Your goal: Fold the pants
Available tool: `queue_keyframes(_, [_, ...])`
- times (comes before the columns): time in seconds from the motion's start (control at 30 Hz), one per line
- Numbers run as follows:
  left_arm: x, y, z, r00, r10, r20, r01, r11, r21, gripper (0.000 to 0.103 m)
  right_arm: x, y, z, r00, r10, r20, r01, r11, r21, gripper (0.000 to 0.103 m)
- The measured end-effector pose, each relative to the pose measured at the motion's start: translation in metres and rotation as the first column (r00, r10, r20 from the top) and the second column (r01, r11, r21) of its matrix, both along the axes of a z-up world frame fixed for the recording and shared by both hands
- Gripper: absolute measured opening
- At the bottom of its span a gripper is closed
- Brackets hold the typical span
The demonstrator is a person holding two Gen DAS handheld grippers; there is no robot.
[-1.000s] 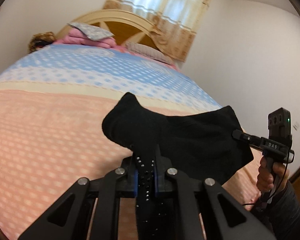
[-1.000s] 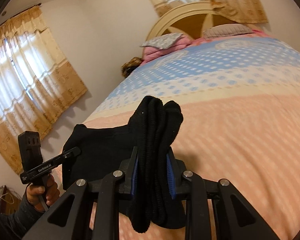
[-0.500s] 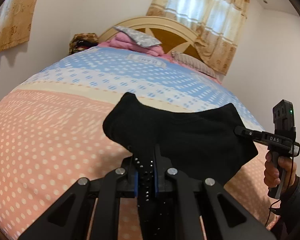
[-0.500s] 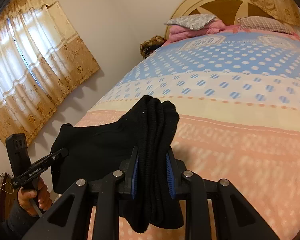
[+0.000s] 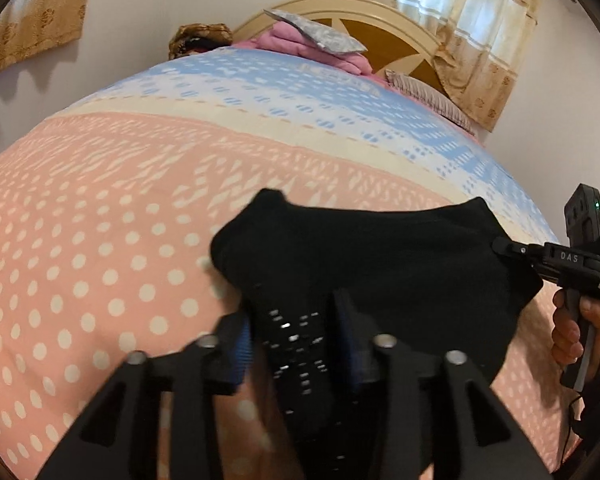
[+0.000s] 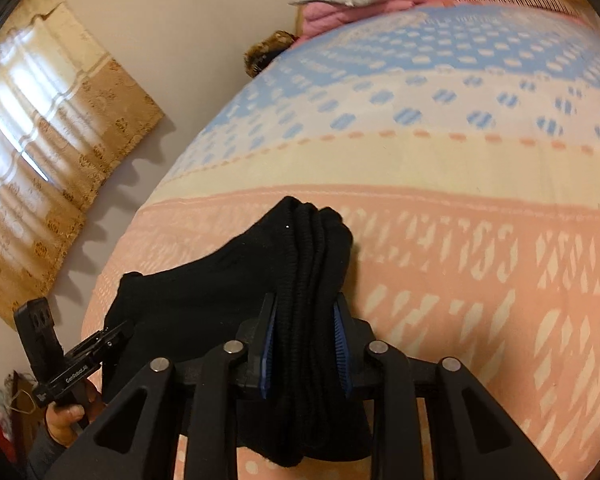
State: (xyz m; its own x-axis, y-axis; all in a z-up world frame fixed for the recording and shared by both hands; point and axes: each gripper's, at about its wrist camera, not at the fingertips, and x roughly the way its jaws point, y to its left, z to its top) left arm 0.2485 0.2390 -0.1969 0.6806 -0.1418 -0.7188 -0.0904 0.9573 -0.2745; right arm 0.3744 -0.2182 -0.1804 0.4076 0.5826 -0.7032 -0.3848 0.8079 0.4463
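Black pants [image 5: 400, 264] hang folded between my two grippers, low over the pink dotted bedspread [image 5: 100, 240]. My left gripper [image 5: 296, 320] has its jaws opening; a dotted black edge of the pants still lies between the blue pads, which stand apart from it. In the right wrist view, my right gripper [image 6: 306, 320] has a thick bunch of the pants [image 6: 312, 264] between its pads, which still press on it as the jaws begin opening. The right gripper [image 5: 500, 246] shows at the cloth's far corner, the left gripper [image 6: 120, 332] at the other corner.
The bedspread [image 6: 460, 280] turns cream, then blue, toward the headboard [image 5: 380, 24]. Pink bedding [image 5: 320, 48] with a grey pillow [image 5: 320, 34] is piled there. Curtains [image 6: 40, 140] hang on the wall beside the bed. A hand [image 5: 572, 332] holds the right gripper's grip.
Both grippers moved forward and sank toward the bed with the pants. The left jaws, shut on the cloth before, now stand apart.
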Motion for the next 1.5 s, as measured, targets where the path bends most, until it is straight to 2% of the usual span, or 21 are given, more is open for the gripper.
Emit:
queue_keyframes(0.07, [-0.003,0.0,0.001,1.0,0.015,-0.005,-0.015,1.0,0.015,0.057,-0.001,-0.006,-0.001,1.0,-0.007,-0.007,0.007,1.0,0.016,0.034])
queue_keyframes(0.2, [-0.011,-0.001,0.004,1.0,0.022,-0.012,-0.022,0.998,0.062,0.063,-0.011,-0.014,0.005,1.0,-0.014,0.001,0.014,1.0,-0.006,0.036])
queue_keyframes(0.37, [-0.025,-0.011,0.01,1.0,0.024,0.0,-0.024,0.992,0.121,0.063,-0.039,-0.019,0.012,0.999,0.034,0.039,-0.032,0.998,-0.047,0.041])
queue_keyframes(0.53, [-0.035,-0.023,0.01,1.0,0.0,0.018,-0.003,0.986,0.168,0.066,-0.053,-0.028,0.001,0.999,0.04,0.02,-0.039,0.998,-0.05,0.042])
queue_keyframes(0.57, [-0.036,-0.024,0.009,1.0,-0.002,0.02,-0.001,0.985,0.173,0.066,-0.053,-0.031,-0.002,0.999,0.03,0.02,-0.028,0.998,-0.056,0.047])
queue_keyframes(0.63, [-0.036,-0.023,0.008,1.0,0.004,0.019,-0.008,0.986,0.168,0.068,-0.05,-0.04,-0.007,1.0,-0.009,-0.004,0.009,0.999,-0.036,0.052])
queue_keyframes(0.7, [-0.037,-0.018,0.006,1.0,0.02,0.021,-0.023,0.987,0.157,0.073,-0.048,-0.044,-0.01,1.0,-0.028,-0.014,0.028,0.999,-0.025,0.052])
queue_keyframes(0.83, [-0.038,-0.015,0.003,0.999,0.031,0.02,-0.034,0.99,0.136,0.075,-0.05,-0.042,-0.013,0.999,-0.032,0.017,0.033,0.998,-0.057,0.058])
queue_keyframes(1.07, [-0.036,-0.01,-0.002,0.997,0.073,0.005,-0.074,0.99,0.121,0.09,-0.05,-0.043,-0.016,0.998,-0.041,0.043,0.043,0.997,-0.06,0.063])
queue_keyframes(1.27, [-0.039,-0.012,-0.003,0.995,0.095,0.001,-0.094,0.987,0.131,0.094,-0.054,-0.042,-0.015,0.996,-0.061,0.064,0.066,0.994,-0.089,0.069])
queue_keyframes(1.37, [-0.042,-0.014,0.0,0.996,0.094,0.0,-0.093,0.986,0.142,0.094,-0.058,-0.041,-0.011,0.994,-0.079,0.071,0.087,0.99,-0.115,0.07])
queue_keyframes(1.5, [-0.053,-0.015,0.005,0.996,0.085,0.009,-0.086,0.987,0.138,0.094,-0.07,-0.05,-0.003,0.99,-0.109,0.087,0.118,0.987,-0.105,0.07])
